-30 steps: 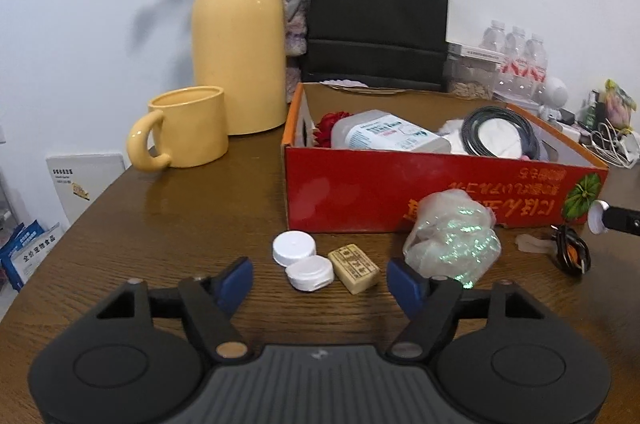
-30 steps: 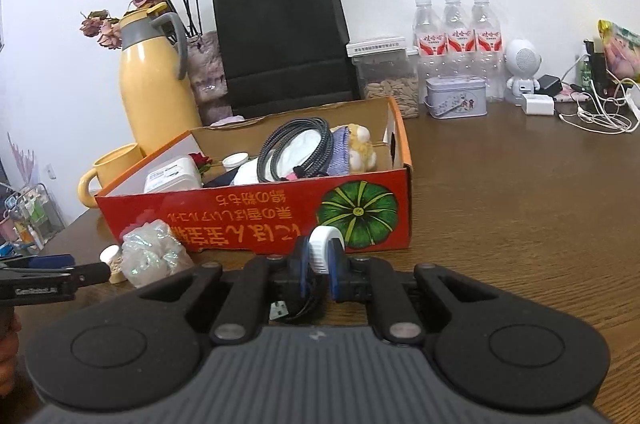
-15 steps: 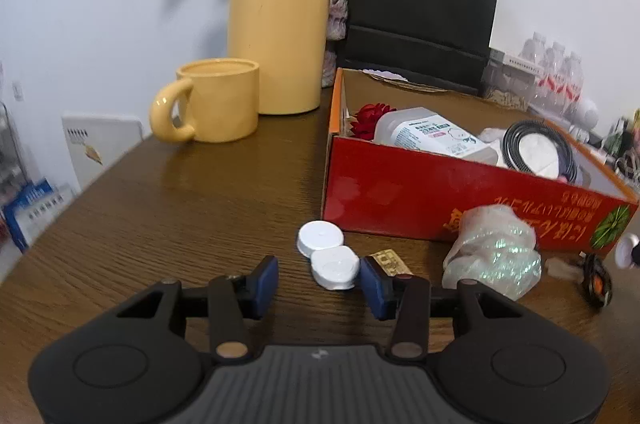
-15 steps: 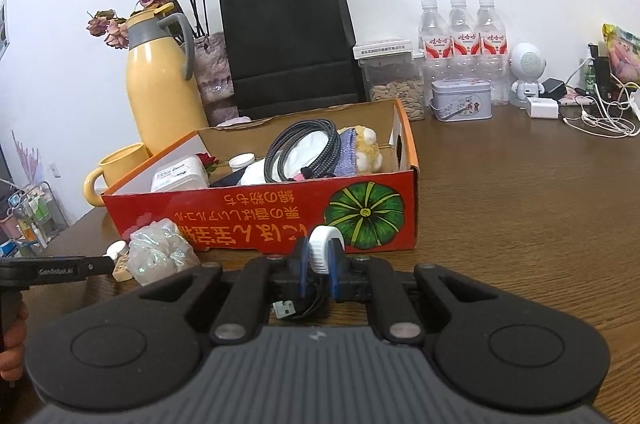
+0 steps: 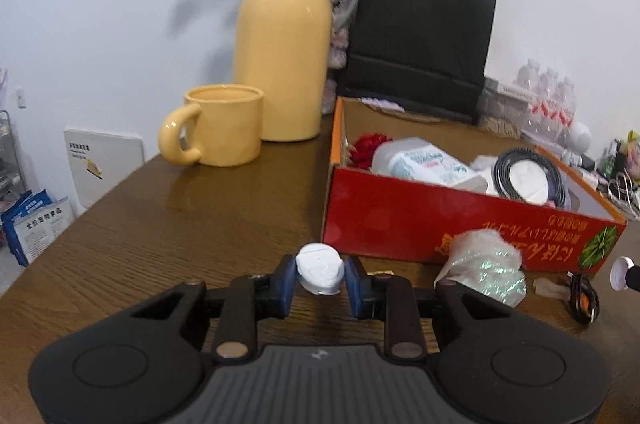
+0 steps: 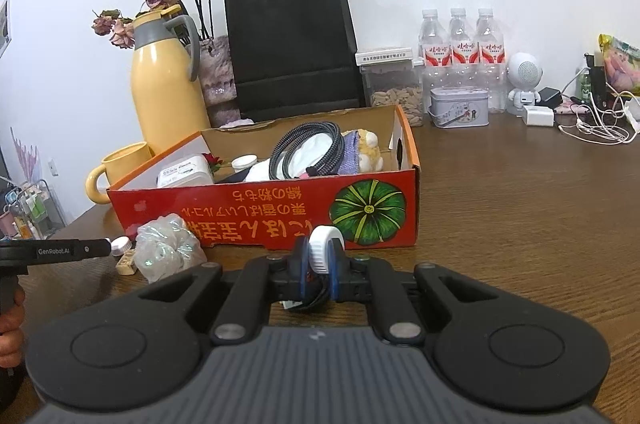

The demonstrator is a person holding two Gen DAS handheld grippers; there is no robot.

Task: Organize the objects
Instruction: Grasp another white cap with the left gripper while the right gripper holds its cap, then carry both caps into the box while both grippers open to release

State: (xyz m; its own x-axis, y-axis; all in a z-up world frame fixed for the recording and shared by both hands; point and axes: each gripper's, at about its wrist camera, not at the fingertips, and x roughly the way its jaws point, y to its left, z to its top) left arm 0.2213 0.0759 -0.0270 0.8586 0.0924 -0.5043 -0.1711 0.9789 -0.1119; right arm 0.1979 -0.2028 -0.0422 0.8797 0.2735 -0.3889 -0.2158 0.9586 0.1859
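Note:
My left gripper (image 5: 320, 274) has its blue pads pressed on a white twin-cap case (image 5: 320, 262), and its jaws are closing on it, just in front of the red cardboard box (image 5: 420, 224). A tan tile (image 6: 127, 266) and a crumpled glittery plastic bag (image 5: 484, 272) lie to its right on the table. My right gripper (image 6: 320, 258) is shut on a white ribbed cap (image 6: 325, 240), with a black cord bundle (image 6: 312, 298) tucked below it. It sits near the box's pumpkin picture (image 6: 368, 209). The box holds a coiled black cable (image 6: 308, 147), a white pack and soft items.
A yellow jug (image 5: 284, 63) and yellow mug (image 5: 224, 123) stand left of the box, with a black paper bag (image 5: 420, 43) behind it. Water bottles (image 6: 460, 43), a tin (image 6: 460, 107) and tangled chargers (image 6: 592, 127) line the back right. The table's left edge (image 5: 60, 236) is close.
The left jaws have closed from wide apart onto the white twin-cap case, and the view has rolled slightly. The right gripper has stayed still, shut on its cap.

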